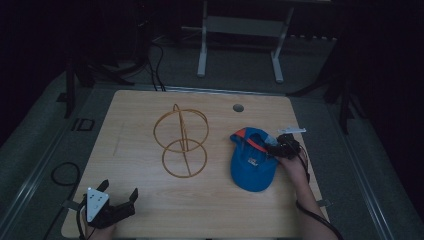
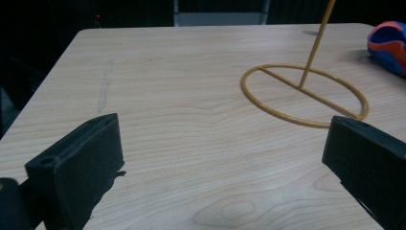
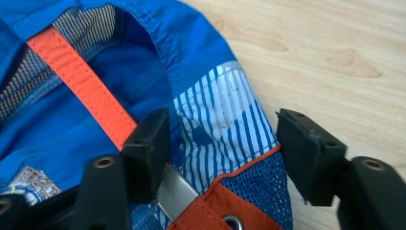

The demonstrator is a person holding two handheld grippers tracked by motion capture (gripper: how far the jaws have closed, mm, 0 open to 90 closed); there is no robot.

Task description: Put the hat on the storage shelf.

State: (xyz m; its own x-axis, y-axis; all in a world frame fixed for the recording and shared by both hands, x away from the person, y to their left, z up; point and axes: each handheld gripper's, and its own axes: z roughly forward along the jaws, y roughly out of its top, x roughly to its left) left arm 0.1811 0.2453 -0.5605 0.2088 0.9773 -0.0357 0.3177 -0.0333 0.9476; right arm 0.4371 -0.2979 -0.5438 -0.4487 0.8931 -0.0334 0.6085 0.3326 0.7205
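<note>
A blue cap [image 1: 252,167] with orange trim lies on the right side of the wooden table [image 1: 135,175]. My right gripper [image 1: 272,148] reaches it from the right. In the right gripper view its jaws stand open astride the cap's rim [image 3: 225,124]: one jaw is inside the cap, the other outside over bare wood. A yellow wire stand [image 1: 182,140] of rings rises at the table's middle. My left gripper [image 1: 120,194] rests at the near left corner, open and holding nothing. The left gripper view has the stand's base ring [image 2: 306,96] ahead and the cap [image 2: 390,43] at the far right.
A round cable hole [image 1: 238,107] sits near the table's far edge. A small white piece [image 1: 292,130] lies just beyond my right gripper. A white table frame [image 1: 240,30] stands on the dark floor behind. Cables [image 1: 65,172] loop on the floor at the left.
</note>
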